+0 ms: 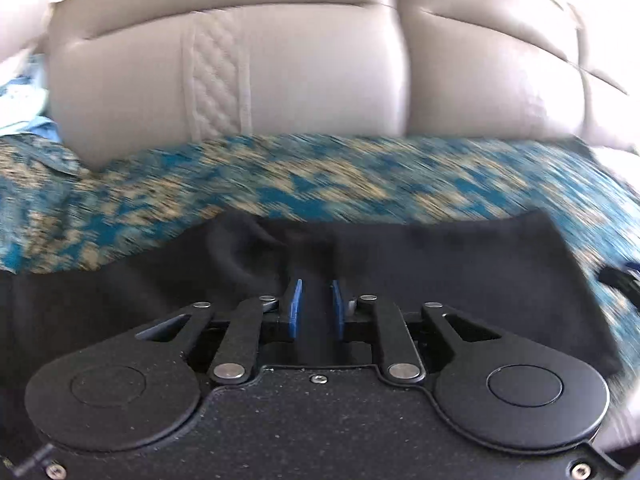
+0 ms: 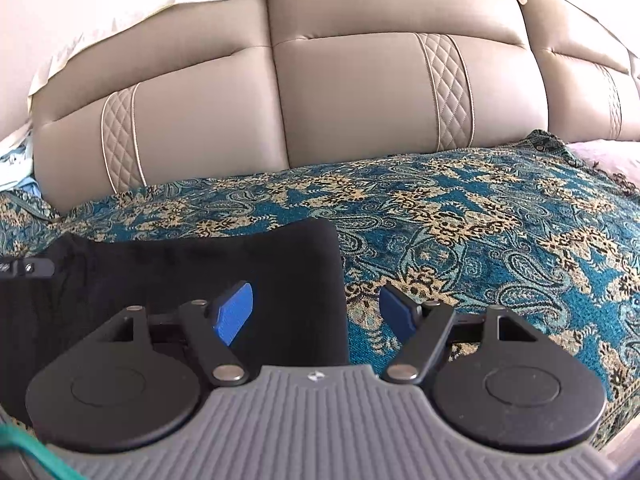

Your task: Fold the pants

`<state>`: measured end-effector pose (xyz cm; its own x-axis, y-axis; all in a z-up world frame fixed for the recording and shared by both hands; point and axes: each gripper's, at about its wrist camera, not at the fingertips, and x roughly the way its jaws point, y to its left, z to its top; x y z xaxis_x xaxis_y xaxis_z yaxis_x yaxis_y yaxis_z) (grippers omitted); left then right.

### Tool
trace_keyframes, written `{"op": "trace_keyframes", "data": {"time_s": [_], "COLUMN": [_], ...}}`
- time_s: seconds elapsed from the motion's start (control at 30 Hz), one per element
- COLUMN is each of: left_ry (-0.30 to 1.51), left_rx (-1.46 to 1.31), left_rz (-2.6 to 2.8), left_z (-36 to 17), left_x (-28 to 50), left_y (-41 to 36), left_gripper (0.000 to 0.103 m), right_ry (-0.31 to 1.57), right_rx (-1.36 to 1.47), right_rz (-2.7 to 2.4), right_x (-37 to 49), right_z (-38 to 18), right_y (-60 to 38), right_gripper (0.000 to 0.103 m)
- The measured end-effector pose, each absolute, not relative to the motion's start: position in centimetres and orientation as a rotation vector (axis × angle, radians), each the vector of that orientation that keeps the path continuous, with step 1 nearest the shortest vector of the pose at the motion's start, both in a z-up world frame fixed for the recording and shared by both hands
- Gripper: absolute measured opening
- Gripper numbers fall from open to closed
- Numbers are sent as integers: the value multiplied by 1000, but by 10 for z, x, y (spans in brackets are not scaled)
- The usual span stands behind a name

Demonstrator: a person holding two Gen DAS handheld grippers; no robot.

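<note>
Pants (image 1: 440,264) pinched between left jaws.

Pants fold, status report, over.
Left claw shut on black pants. Right claw open, straddling the pants' right edge. Pants flat on patterned blanket. Nothing in the way.

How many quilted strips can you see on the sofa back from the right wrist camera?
3: one at the left, one right of centre, one at the far right edge. More may lie outside the frame.
</note>
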<state>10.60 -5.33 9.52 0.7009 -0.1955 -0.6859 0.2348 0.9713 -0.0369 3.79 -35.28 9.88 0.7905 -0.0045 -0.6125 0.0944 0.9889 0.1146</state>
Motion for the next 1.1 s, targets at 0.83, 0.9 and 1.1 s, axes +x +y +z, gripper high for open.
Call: {"op": "trace_keyframes", "data": {"time_s": [0.83, 0.9, 1.1], "left_ry": [788, 789, 762], "left_rx": [-10, -18, 19], "left_rz": [-196, -187, -150], "left_z": [53, 53, 56], "left_x": [20, 18, 7], "left_y": [-65, -60, -49], "left_gripper": [6, 6, 7], "right_ry": [673, 674, 671], "right_rx": [-346, -373, -313], "right_rz": [116, 143, 201], "right_x": [0, -4, -5], "right_z": [69, 64, 63], "right_y": [-286, -279, -276], "right_gripper": [86, 86, 89]}}
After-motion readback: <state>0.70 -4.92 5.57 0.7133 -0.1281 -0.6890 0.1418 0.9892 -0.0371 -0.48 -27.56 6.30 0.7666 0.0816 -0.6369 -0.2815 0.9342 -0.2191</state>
